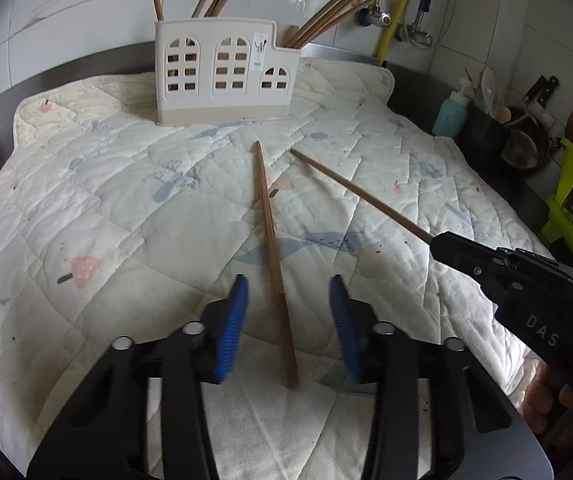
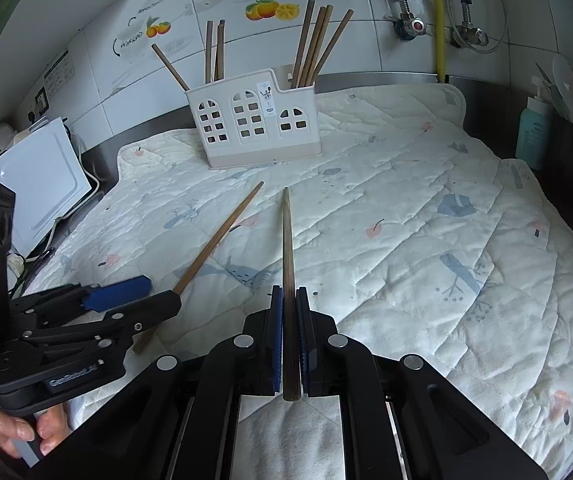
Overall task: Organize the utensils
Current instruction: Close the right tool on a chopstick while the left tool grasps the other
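Wrapping up, I'd say: most of the chopsticks already stand in the cream holder (image 2: 254,120) at the back edge of the quilted mat (image 2: 406,220), so only two are left. My right tool (image 2: 289,340) is clamped on one chopstick (image 2: 287,248), pointing at the holder. My left tool (image 1: 288,320) straddles the other chopstick (image 1: 270,220) lying mid-mat, blue pads (image 1: 232,320) apart and not gripping it yet.

Left wrist view: low and close over the cream quilted mat (image 1: 126,208), facing the white plastic window-cut utensil holder (image 1: 222,76).
Right wrist view: close, angled down, facing the holder (image 2: 254,120) from the right.
Shared: mat (image 2: 406,220), holder, tiled wall (image 2: 366,32).
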The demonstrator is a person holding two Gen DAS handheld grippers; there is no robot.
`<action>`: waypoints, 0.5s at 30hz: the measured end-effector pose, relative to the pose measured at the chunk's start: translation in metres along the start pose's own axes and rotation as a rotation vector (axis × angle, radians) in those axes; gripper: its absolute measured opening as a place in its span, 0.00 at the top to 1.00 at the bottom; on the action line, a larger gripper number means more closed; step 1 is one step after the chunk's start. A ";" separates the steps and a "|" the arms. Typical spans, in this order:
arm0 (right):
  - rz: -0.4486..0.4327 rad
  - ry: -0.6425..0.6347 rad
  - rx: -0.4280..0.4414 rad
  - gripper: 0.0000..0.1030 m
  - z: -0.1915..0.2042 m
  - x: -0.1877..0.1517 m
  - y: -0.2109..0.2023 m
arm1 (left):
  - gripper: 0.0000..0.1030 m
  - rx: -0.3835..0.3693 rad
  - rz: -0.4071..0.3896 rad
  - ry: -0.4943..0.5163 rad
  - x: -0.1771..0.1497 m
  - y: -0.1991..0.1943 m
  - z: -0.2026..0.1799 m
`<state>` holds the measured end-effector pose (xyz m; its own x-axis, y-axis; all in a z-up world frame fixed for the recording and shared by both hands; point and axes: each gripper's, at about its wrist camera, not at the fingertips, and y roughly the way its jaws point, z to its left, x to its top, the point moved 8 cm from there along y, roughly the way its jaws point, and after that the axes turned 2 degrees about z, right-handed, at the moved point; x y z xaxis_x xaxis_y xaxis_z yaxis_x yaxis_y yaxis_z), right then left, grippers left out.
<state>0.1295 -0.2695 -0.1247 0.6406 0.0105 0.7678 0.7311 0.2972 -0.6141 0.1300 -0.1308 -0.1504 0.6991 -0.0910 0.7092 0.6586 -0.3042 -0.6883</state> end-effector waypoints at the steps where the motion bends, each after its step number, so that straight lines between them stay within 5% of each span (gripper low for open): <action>1: -0.001 0.001 0.001 0.94 -0.001 0.000 -0.001 | 0.69 0.002 0.002 0.000 -0.001 0.002 0.000; 15: -0.009 0.006 0.001 0.94 -0.002 0.002 -0.001 | 0.87 0.053 0.029 -0.006 -0.004 0.014 0.006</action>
<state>0.1301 -0.2717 -0.1232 0.6357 0.0019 0.7719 0.7364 0.2985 -0.6071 0.1378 -0.1291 -0.1635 0.7197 -0.0935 0.6879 0.6517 -0.2507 -0.7159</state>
